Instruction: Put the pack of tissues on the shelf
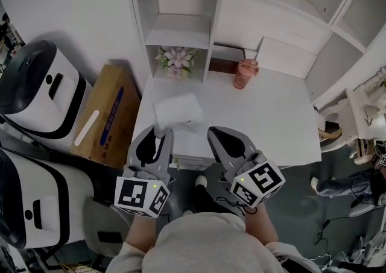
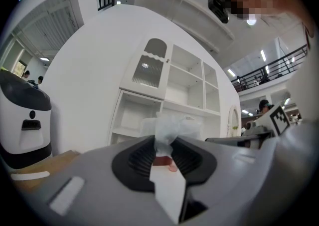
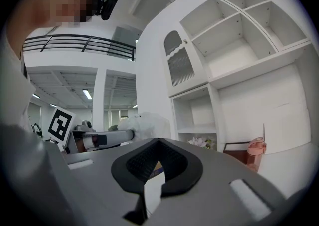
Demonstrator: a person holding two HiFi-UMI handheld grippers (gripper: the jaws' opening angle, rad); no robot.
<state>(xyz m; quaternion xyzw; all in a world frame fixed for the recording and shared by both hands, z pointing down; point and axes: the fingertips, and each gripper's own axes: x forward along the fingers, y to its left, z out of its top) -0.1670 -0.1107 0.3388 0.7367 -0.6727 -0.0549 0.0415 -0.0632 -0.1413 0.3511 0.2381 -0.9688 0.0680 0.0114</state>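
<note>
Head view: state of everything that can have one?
pack of tissues: pinched by its wrapper edge, over the desk, not yet on the shelf
left gripper: shut on the pack of tissues
right gripper: shut, nothing between its jaws
pink cup: upright on the desk
flowers: in the lower shelf compartment

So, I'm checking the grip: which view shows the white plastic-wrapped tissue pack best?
Head view: the whole white plastic-wrapped tissue pack shows, its edge pinched by the left gripper. The left gripper view shows only crumpled wrapper between jaws; the right gripper view, one end.
</note>
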